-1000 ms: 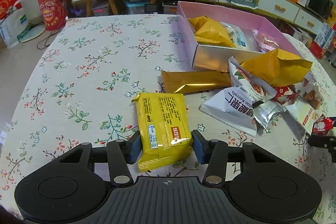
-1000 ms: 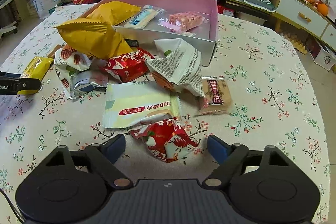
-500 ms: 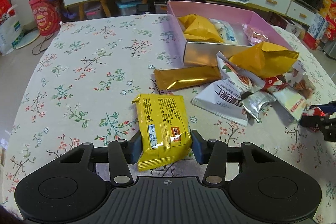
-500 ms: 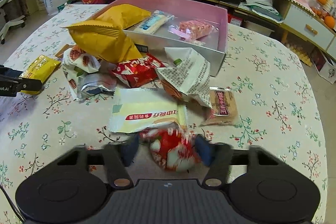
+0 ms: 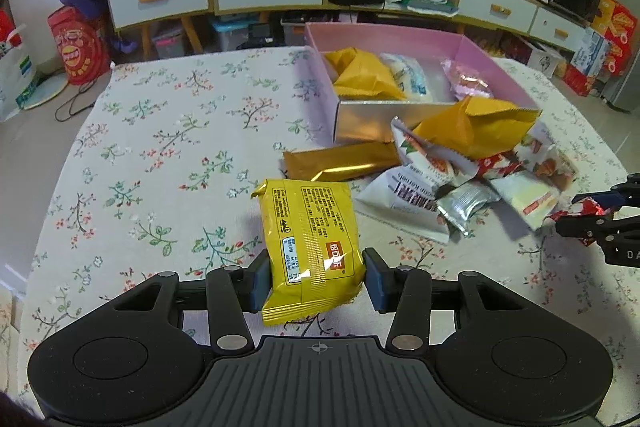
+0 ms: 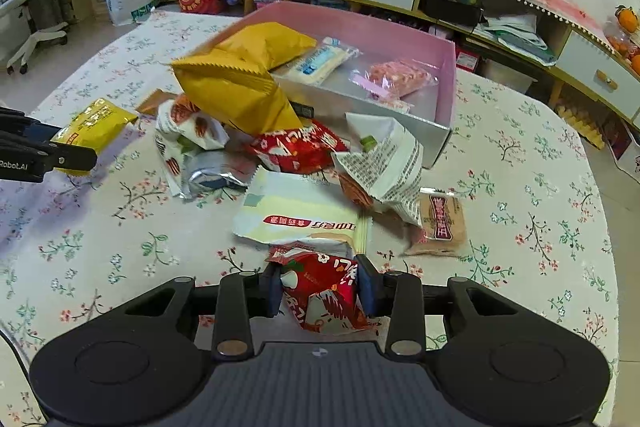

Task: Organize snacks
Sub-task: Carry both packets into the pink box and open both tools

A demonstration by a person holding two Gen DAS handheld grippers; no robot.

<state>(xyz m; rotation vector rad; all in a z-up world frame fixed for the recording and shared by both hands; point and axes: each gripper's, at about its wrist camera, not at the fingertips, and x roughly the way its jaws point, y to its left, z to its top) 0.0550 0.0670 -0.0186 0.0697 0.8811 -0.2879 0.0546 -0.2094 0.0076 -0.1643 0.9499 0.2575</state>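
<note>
My left gripper (image 5: 316, 277) clamps a yellow snack pack (image 5: 310, 247) above the flowered tablecloth (image 5: 168, 147). My right gripper (image 6: 320, 287) squeezes a red snack bag (image 6: 324, 295) just in front of the snack pile (image 6: 280, 147), near the pink box (image 6: 400, 31).

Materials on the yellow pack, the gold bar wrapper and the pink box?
Yellow pack: glossy plastic film, likely; glare streak and crimped end seal. Gold bar wrapper: metallised foil-type film, mirror-like sheen and creases. Pink box: looks like stiff cardboard, matte pink walls, silvery reflective front and floor; the lining material is unclear.
</note>
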